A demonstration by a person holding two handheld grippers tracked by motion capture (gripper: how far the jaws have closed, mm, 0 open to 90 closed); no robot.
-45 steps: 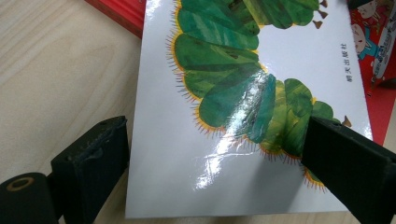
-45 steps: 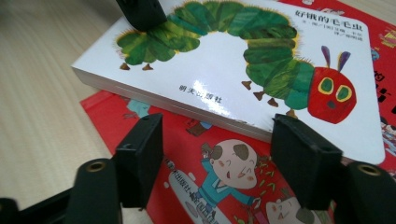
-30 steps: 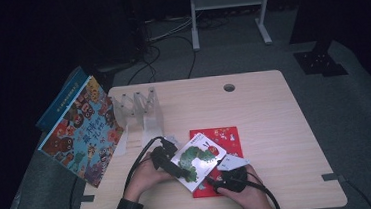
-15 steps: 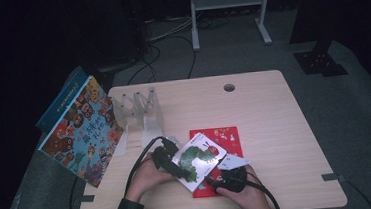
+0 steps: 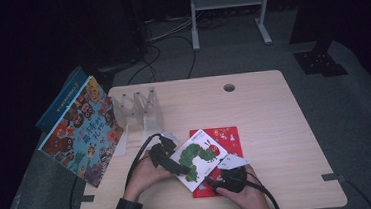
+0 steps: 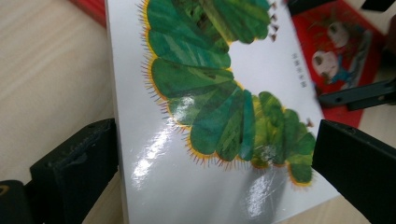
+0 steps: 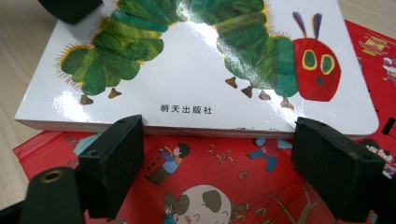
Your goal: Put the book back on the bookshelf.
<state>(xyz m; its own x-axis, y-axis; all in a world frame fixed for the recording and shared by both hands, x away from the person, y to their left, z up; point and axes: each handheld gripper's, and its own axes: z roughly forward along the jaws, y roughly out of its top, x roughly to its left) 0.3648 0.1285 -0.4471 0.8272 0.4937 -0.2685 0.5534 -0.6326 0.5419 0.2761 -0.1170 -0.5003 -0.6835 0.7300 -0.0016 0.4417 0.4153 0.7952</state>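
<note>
Nearest, at the table's front edge: right gripper (image 5: 228, 180), matte black, blocky jaws, held in a hand, resting over the red book (image 5: 226, 134). Jaws have just been opening; now standing apart with nothing pinched between them, pads (image 7: 114, 158) lying on the red cover just short of the white book's near edge.

Left gripper (image 5: 170, 161), same black blocky build, cable looping back across the table. Jaws wide, straddling a corner of the white book (image 5: 198, 158); whether the pads (image 6: 79, 163) press its edges cannot be told.

White book: thick board type, rounded corners, glossy cover catching glare. Green segmented caterpillar with yellow fringe, red face, yellow-green eyes, purple feelers, small brown feet; a short line of dark print below. Lying skewed on top of the red book, left of centre near the front of the table.

Red book: flat, thin, glossy, small cartoon figures.

Table (image 5: 274, 107): pale wood grain, rounded corners, round cable hole toward the back.

Farther left: clear plastic rack (image 5: 138, 108), upright dividers. Beyond it, big picture book (image 5: 80, 130), busy colourful cover, leaning at the left edge.
</note>
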